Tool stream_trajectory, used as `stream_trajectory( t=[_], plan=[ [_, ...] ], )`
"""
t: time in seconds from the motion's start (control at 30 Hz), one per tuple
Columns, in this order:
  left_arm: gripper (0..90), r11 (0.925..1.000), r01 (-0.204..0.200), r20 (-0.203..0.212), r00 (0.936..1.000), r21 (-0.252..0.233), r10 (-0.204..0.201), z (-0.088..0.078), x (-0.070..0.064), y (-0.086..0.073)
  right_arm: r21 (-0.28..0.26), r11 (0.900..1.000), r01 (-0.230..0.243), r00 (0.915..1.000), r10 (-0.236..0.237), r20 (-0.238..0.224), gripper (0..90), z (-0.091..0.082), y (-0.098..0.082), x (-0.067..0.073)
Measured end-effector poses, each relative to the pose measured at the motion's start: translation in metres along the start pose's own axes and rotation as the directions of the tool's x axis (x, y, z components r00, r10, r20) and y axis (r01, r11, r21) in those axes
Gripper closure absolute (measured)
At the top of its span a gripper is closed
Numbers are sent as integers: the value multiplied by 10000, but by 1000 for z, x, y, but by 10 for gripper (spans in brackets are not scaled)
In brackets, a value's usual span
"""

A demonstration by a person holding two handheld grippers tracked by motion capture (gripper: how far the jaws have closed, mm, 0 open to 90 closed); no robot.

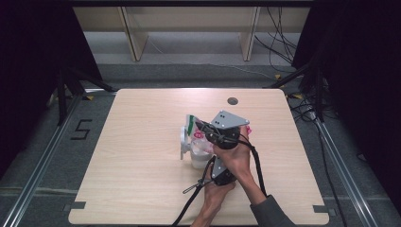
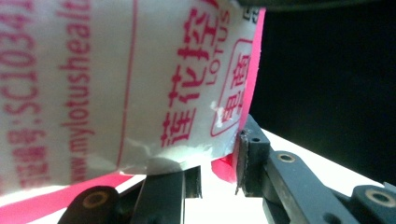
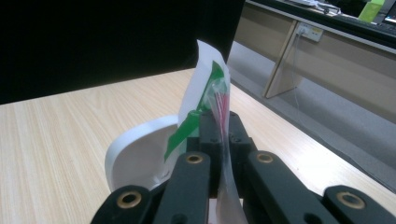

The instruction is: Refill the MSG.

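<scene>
A white plastic packet (image 1: pixel 194 130) with red print and a green top stands near the table's middle. My right gripper (image 1: pixel 201 126), under its grey plate, is shut on the packet's top edge (image 3: pixel 210 88), and the thin film runs down between its jaws. My left gripper (image 1: pixel 210 163) comes from below, under the crossed right forearm. In the left gripper view the packet (image 2: pixel 116 84) is very close, and my left gripper (image 2: pixel 219 163) holds its pink-edged lower corner between the pads. A white vessel (image 1: pixel 183 142) with a handle sits just left of the packet; its curved rim (image 3: pixel 135 154) lies behind the packet.
The wooden table (image 1: pixel 142 165) has bare surface on every side of the hands. A round cable hole (image 1: pixel 232 100) sits near the far edge. Shelving legs and loose cables lie on the floor beyond the table.
</scene>
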State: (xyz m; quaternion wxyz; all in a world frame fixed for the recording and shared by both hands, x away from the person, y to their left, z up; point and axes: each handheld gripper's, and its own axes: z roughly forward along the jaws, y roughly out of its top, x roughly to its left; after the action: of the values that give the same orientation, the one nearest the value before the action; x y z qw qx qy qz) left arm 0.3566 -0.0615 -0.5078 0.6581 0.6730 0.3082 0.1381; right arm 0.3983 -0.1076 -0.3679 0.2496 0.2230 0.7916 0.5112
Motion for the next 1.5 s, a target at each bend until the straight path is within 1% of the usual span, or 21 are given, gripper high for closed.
stream_trajectory(
  t=[0.07, 0.2, 0.27, 0.37, 0.4, 0.43, 0.47, 0.5, 0.53, 0.6, 0.63, 0.67, 0.7, 0.73, 0.77, 0.97, 1.07, 1.23, 1.3, 1.4, 1.5],
  plan=[
    [743, 10000, 60, -3, 10000, -69, -60, 0, 0, 0, -39, 10000, -71, 9999, 72, 154, 895, 1, -1, 1],
    [744, 10000, 33, -44, 10000, -13, -33, 0, -1, 0, 19, 9998, -200, 9998, 200, -47, 895, -1, 0, 0],
    [743, 10000, 63, 2, 10000, -41, -63, 1, 0, 0, -75, 9999, 79, 10000, -78, 54, 895, 1, 0, -1],
    [744, 10000, -46, 9, 10000, -67, 46, 0, 0, 1, 5, 9998, -200, 9997, 200, 107, 895, 0, 0, 2],
    [745, 9989, -436, -492, 9979, -141, 429, -1, 3, 2, 66, 9999, -78, 10000, 78, -44, 895, -1, 1, 1],
    [745, 9991, -313, -497, 9983, -301, 298, 0, 1, 2, -104, 9999, 30, 10000, -29, 66, 896, -1, 1, 0],
    [745, 9992, -389, -635, 9972, -88, 383, -1, 1, 2, -75, 10000, -31, 10000, 31, 5, 896, -2, 1, 1],
    [744, 9991, -414, -626, 9972, -43, 411, -1, 1, 2, -116, 9999, 118, 9999, -118, 37, 895, -1, 1, 0],
    [743, 9992, -408, -288, 9988, -47, 407, 0, 2, 1, -21, 10000, 55, 10000, -55, 26, 895, 0, 0, 0],
    [744, 9991, -410, -614, 9973, -52, 406, -2, 2, 1, -94, 9999, 59, 9999, -58, 144, 895, 1, -1, 0],
    [744, 9991, -385, -621, 9974, -148, 375, -2, 2, 2, 60, 10000, -68, 9999, 69, -96, 895, 0, 0, 1],
    [744, 9989, -456, -293, 9985, -128, 452, -1, 2, 2, 14, 10000, -73, 10000, 73, -63, 895, -1, 1, 2],
    [744, 9986, -520, -245, 9984, -111, 517, -1, 3, 2, -141, 9993, 347, 9993, -346, 117, 895, -1, 2, 0],
    [744, 9988, -478, -262, 9985, -140, 475, 0, 2, 2, 12, 10000, -45, 9999, 44, 109, 895, -1, 1, 3],
    [744, 9989, -421, -261, 9988, -212, 416, 1, 2, 2, 62, 9998, 212, 9998, -212, 28, 895, 0, 1, 2],
    [744, 9986, -530, -303, 9981, -10, 529, -1, 3, 2, -32, 9999, 158, 9998, -158, 112, 895, 0, 1, 1],
    [745, 9989, -401, -168, 9991, -241, 397, 0, 3, 2, 125, 9999, 54, 10000, -55, 34, 894, 0, 1, 2],
    [745, 9989, -473, -314, 9984, 68, 475, -1, 3, 2, -18, 9999, 120, 9999, -120, 78, 895, 1, 0, 1],
    [745, 9990, -399, -222, 9990, -195, 395, 0, 4, 1, 155, 9999, 37, 9999, -35, -122, 894, 1, 0, 2],
    [746, 9990, -388, -267, 9989, -214, 382, 0, 3, 2, -71, 9994, 336, 9994, -337, -54, 894, 0, 2, 2],
    [745, 9993, -341, -327, 9989, -149, 336, 1, 3, 1, 80, 9995, 318, 9995, -318, -46, 895, 2, 0, 3]
  ],
)
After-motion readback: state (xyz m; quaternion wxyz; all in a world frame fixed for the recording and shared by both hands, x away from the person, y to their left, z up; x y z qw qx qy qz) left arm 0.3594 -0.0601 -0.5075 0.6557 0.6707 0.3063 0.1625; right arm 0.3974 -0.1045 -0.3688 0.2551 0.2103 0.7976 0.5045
